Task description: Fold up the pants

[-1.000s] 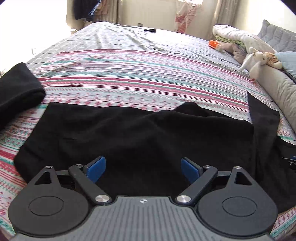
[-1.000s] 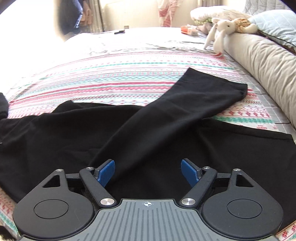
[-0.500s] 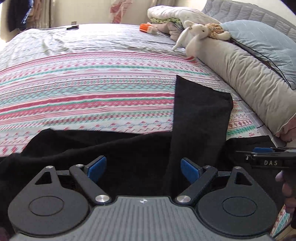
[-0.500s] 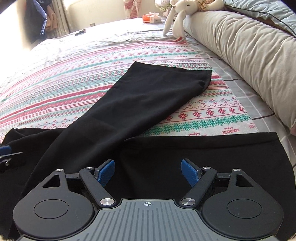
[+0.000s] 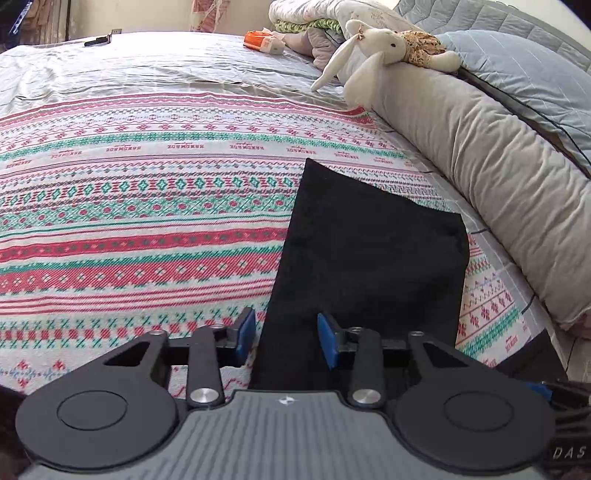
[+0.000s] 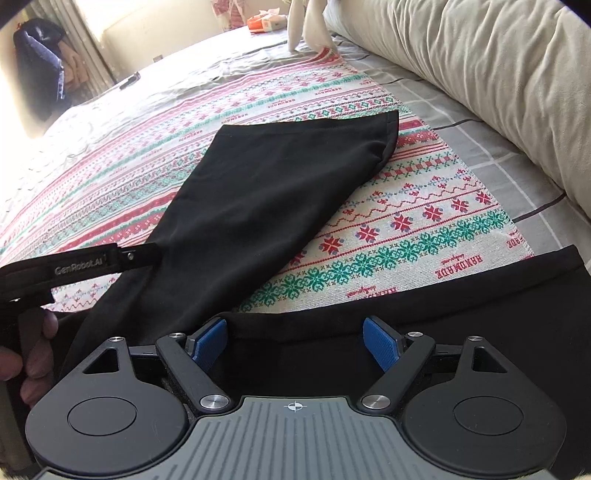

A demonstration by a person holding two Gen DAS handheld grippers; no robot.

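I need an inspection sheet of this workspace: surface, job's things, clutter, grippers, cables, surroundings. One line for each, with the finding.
Surface: bed with a red, green and white patterned woven cover.
Job's things: black fabric pants, one leg angled across the cover, another black edge lying nearer.
Clutter: white plush rabbit, orange packet, small dark device.
Grippers: left gripper closing, pant-leg edge between its blue fingers; right gripper open above the nearer black edge.
Cables: nothing seen.
Surroundings: long beige bolster, pale blue pillow, folded bedding, curtains behind.
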